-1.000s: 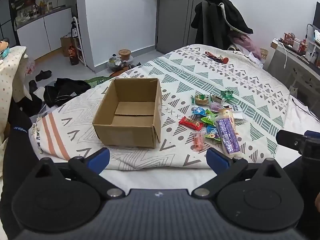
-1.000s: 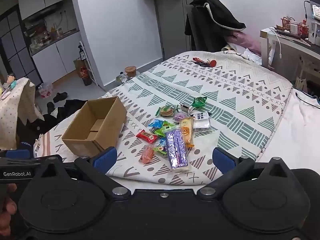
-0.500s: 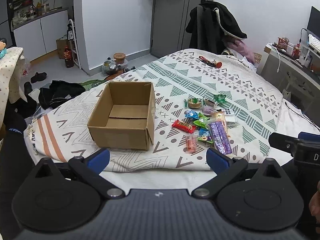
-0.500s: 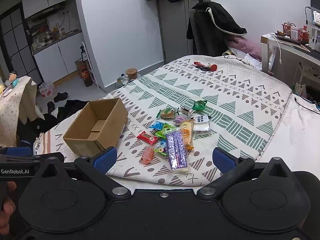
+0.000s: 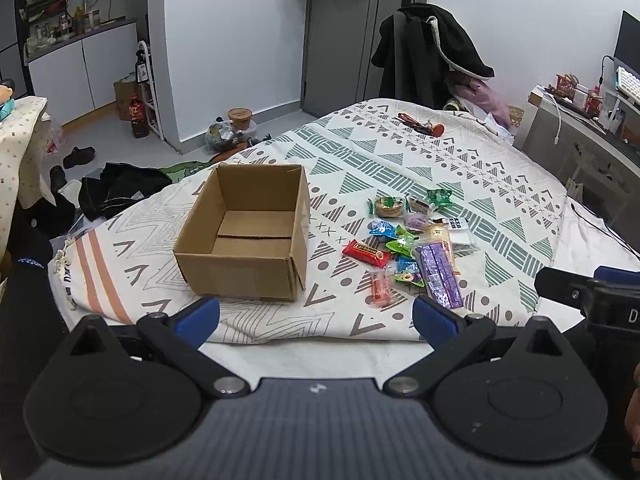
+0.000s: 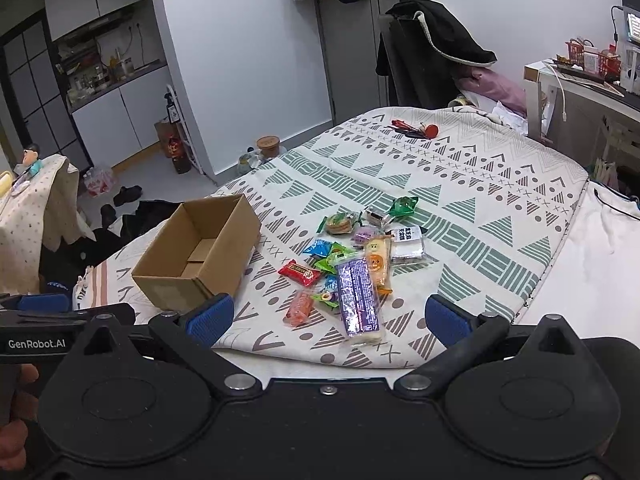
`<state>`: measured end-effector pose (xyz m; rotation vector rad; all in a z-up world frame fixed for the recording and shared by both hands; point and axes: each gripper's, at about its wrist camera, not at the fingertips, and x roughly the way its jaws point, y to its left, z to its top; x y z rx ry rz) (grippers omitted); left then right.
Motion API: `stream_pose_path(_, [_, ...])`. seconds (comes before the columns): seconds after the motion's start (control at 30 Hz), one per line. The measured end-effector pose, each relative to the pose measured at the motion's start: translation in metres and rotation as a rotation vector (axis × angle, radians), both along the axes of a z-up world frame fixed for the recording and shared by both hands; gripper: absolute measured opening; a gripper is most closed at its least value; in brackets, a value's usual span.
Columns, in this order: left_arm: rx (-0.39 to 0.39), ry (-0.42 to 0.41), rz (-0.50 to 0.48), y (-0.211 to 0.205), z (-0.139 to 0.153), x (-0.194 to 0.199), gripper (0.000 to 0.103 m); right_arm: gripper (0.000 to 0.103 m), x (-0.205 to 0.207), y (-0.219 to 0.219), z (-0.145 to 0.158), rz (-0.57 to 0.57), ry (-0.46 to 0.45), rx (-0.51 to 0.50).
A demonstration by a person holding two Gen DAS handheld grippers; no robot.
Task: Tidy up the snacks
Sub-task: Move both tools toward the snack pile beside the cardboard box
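An open, empty cardboard box sits on the patterned bedspread. To its right lies a pile of several wrapped snacks: a long purple pack, a red bar, an orange-pink wrapper, green and blue candies, a white pack. My left gripper hangs open at the near bed edge, short of the box. Just as open, my right gripper hovers before the purple pack. Neither holds anything.
The patterned bedspread covers the bed. Red scissors and keys lie at its far end. A chair draped with a dark coat stands behind. A desk is on the right; clothes and shoes lie on the left floor.
Both cameras have tilted or drawn back slightly, so the box and snacks sit a little higher and farther in view. Both grippers stay open; nothing on the bed has moved.
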<state>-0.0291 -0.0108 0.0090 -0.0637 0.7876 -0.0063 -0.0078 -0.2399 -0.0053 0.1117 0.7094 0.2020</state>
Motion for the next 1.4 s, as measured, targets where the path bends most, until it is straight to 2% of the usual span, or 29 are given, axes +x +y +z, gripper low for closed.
stream_pose_path(0.93, [-0.01,-0.009,0.017,-0.002,-0.001,0.006,0.102,0.103,0.011,-0.007,-0.01,-0.032,0.011,-0.004])
stream_pose_path(1.4, [0.013,0.009,0.011,-0.017,-0.015,0.028,0.102,0.103,0.03,-0.012,-0.026,-0.058,0.045,-0.042])
